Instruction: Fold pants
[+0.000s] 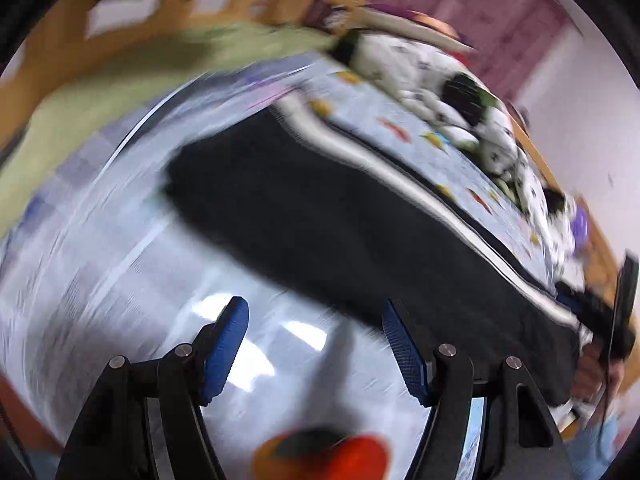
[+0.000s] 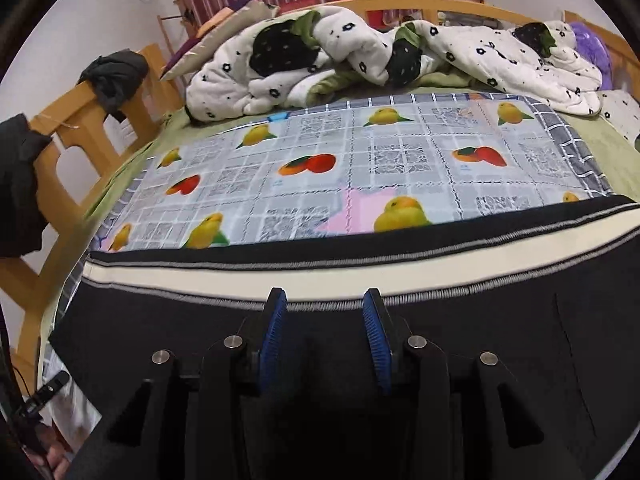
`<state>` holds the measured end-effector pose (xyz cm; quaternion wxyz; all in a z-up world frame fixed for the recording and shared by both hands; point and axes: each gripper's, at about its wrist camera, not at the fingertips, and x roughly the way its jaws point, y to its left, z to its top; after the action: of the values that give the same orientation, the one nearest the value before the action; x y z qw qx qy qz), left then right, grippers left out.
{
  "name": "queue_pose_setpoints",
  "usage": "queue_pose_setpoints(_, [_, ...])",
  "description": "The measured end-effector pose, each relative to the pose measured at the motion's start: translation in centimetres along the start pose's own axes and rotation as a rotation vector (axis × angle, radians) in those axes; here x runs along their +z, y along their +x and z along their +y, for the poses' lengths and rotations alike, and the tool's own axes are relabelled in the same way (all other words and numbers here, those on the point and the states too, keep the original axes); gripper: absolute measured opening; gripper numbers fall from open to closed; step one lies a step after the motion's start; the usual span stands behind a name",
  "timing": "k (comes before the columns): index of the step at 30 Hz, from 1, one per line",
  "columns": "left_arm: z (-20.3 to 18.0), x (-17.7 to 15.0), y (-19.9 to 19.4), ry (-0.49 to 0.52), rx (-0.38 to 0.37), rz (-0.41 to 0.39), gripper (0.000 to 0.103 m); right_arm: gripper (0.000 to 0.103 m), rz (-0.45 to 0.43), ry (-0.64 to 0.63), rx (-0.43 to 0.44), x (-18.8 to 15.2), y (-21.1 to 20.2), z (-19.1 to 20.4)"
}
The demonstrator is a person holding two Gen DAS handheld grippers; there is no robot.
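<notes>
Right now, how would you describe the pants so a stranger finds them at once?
Find the wooden bed covered by a fruit-print cloth. On the cloth's near edge lie the pants, spread flat. They are black with a cream side stripe, unlike the white flowered quilt bunched at the far side.

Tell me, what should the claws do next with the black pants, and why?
Probably lower the right claw and pinch the pants near their white stripe. Both claws look open and empty, the left claw over the fruit-print cloth, and the pants lie flat, not fully folded.
</notes>
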<state>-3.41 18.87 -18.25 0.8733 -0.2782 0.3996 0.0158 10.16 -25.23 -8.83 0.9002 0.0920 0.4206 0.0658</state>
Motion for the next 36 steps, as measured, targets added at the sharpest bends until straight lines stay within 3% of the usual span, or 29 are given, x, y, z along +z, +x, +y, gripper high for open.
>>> queue_pose_setpoints(1, [1.3, 0.1, -0.4, -0.045, -0.044, -0.020, 0.066, 0.042, -0.008, 0.003, -0.011, -0.5, -0.7, 0.3])
queue_pose_setpoints(4, [3.1, 2.0, 0.2, -0.088, -0.076, -0.006, 0.067, 0.045, -0.015, 0.057, 0.028, -1.8, -1.6, 0.3])
queue_pose_setpoints(8, [3.9, 4.2, 2.0, -0.128, -0.080, -0.023, 0.066, 0.045, 0.024, 0.079, 0.063, -2.4, -1.2, 0.5])
queue_pose_setpoints(13, [3.5, 5.9, 3.8, -0.135, -0.067, -0.044, 0.066, 0.045, 0.028, 0.046, 0.025, -2.7, -0.8, 0.8])
queue_pose_setpoints(15, [3.9, 6.5, 4.0, -0.158, -0.094, -0.061, 0.064, 0.045, 0.036, 0.048, 0.028, -2.9, -0.6, 0.5])
queue_pose_setpoints(17, [4.2, 6.6, 4.0, -0.184, -0.075, -0.067, 0.050, 0.045, 0.044, 0.051, 0.022, -3.1, -0.6, 0.1])
queue_pose_setpoints(19, [4.5, 6.6, 3.7, -0.219, -0.051, -0.073, 0.027, 0.045, 0.048, 0.047, 0.019, -3.3, -0.6, -0.3])
queue_pose_setpoints(21, [4.5, 6.5, 3.2, -0.229, 0.002, -0.102, 0.010, 0.045, 0.043, 0.037, 0.006, -3.5, -0.9, -0.8])
queue_pose_setpoints(23, [3.2, 6.6, 2.3, -0.162, 0.057, -0.148, 0.010, 0.045, 0.036, 0.028, -0.009, -3.6, -1.2, -1.5])
queue_pose_setpoints(25, [0.3, 6.8, 1.6, -0.039, 0.169, -0.194, 0.009, 0.045, 0.029, 0.028, -0.026, -3.8, -1.7, -2.6])
queue_pose_setpoints(28, [-5.8, 6.7, 0.2, 0.162, 0.294, -0.287, 0.009, 0.045, 0.024, 0.036, -0.057, -3.9, -2.2, -4.7])
queue_pose_setpoints(32, [-14.4, 5.7, -1.4, 0.393, 0.303, -0.365, 0.009, 0.045, -0.008, 0.048, -0.128, -4.1, -3.5, -8.1])
queue_pose_setpoints(36, [-24.1, 2.4, -1.7, 0.617, 0.222, -0.379, 0.009, 0.045, -0.048, 0.086, -0.229, -4.3, -5.3, -12.4])
